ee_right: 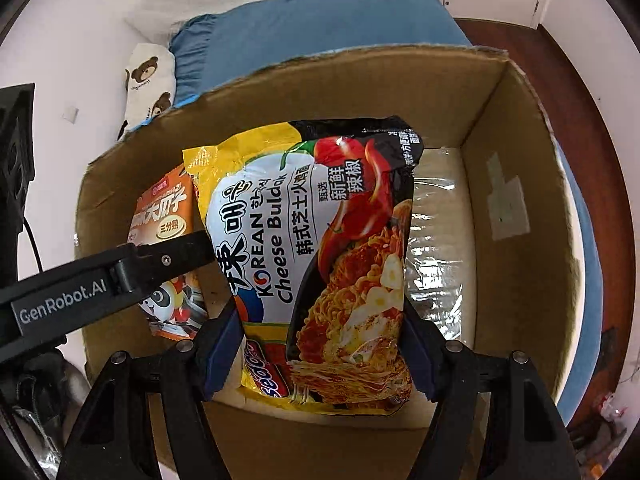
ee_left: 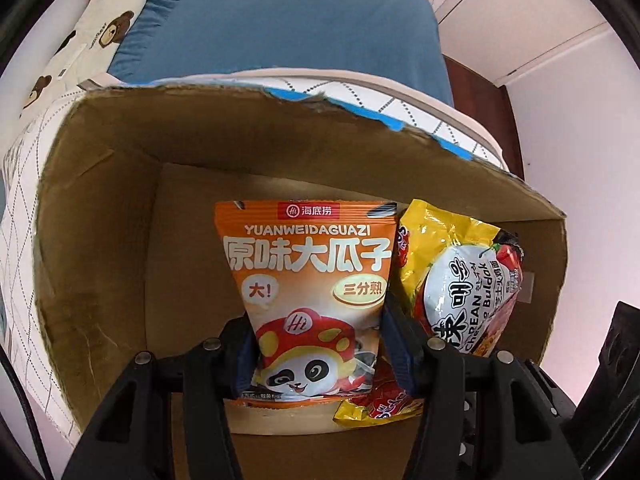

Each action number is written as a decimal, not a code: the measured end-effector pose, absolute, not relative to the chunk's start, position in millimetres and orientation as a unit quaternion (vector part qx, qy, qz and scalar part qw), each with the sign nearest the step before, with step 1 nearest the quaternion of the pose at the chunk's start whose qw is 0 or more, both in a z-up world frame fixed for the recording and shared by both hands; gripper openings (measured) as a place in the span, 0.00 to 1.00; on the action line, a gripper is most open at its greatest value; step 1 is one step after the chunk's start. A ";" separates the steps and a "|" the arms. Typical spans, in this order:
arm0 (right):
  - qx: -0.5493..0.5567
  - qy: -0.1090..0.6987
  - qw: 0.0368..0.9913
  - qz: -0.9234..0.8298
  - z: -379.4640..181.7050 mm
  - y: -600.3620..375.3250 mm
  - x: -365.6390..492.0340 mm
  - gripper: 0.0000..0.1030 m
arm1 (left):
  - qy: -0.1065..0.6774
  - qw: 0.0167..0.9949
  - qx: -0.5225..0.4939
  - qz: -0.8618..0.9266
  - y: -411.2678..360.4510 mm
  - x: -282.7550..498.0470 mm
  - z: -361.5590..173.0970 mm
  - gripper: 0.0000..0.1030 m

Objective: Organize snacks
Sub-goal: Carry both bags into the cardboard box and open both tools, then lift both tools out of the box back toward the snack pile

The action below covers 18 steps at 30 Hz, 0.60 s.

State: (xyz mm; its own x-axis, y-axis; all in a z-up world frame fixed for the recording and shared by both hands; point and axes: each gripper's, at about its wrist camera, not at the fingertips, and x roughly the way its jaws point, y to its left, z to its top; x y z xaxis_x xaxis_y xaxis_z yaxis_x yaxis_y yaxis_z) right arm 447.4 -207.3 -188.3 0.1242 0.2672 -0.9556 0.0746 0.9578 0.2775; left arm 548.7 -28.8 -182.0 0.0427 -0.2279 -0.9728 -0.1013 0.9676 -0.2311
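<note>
My left gripper (ee_left: 316,356) is clamped on the lower part of a flat orange plastic pouch of sunflower seeds with a panda cartoon (ee_left: 308,280). The blue-lined fingers (ee_left: 394,344) press its two side edges and the pouch hangs straight out ahead of the jaws. Gripping near one end keeps the long body free to go into the container first.

My right gripper (ee_right: 320,356) is closed at a wider setting on a yellow, black and white crinkly plastic packet of Korean cheese noodles (ee_right: 316,248). One pad (ee_right: 222,344) bears on each long edge near the packet's lower end. The wider packet accounts for the wider jaw spacing.

Both packs point down into the open brown cardboard box (ee_right: 516,128) directly ahead of the jaws. Seen from the left gripper, the noodle packet sits just beside the pouch on its right, apparently touching it. Holding them side by side appears intended to lay them as neighbours.

Beyond the right gripper, a silvery foil-lined sheet (ee_right: 436,240) covers the floor on the far right of the box. Whether either pack has reached the floor cannot be determined.

Outside the box, past its far wall, lies a blue fabric cushion (ee_left: 288,20) and a cream bear-print cloth (ee_left: 96,24).
</note>
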 end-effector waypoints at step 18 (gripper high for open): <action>0.097 0.656 0.747 0.054 -198.2 -193.7 467.4 0.97 | 0.658 0.749 -0.070 -0.033 -27.4 517.6 -166.7 0.94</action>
State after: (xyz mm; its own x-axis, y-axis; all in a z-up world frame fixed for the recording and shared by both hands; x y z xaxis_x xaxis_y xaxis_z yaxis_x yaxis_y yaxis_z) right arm 467.4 -193.7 -198.2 0.1345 0.2089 -0.9686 0.0463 0.9751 0.2167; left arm 517.6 -27.4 -166.7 0.1319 -0.1412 -0.9812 -0.0422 0.9881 -0.1479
